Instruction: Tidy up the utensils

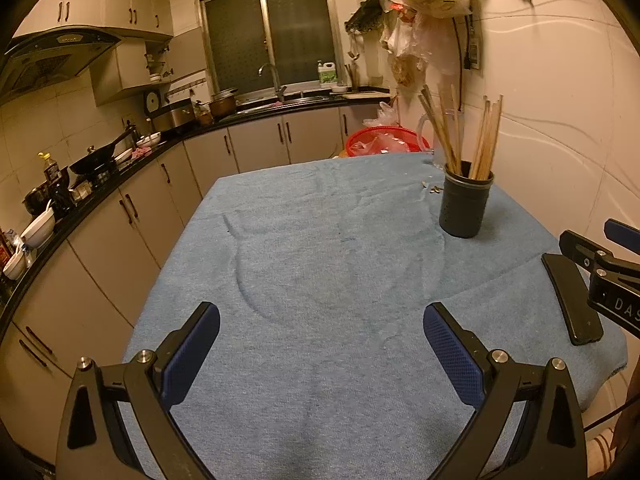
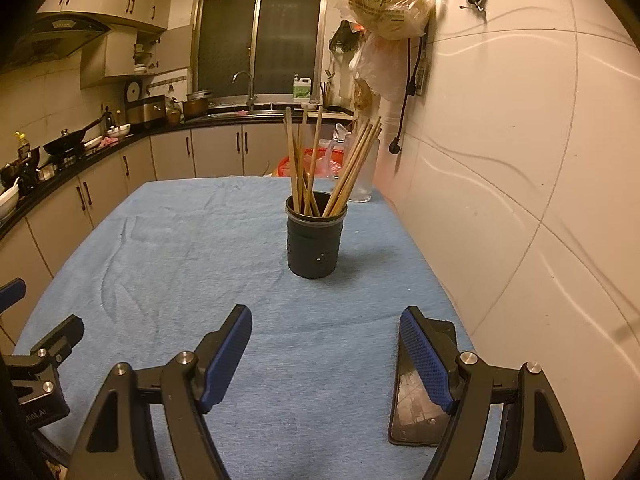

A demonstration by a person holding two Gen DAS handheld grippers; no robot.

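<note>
Blue cloth (image 2: 200,280) over table, black phone (image 2: 416,408) lying flat, red basket (image 1: 380,140) behind

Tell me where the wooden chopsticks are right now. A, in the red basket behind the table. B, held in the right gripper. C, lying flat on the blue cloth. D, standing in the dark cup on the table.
D: the chopsticks stand bunched in the dark cup on the blue cloth, while the left gripper and right gripper are both open and hold nothing.
</note>
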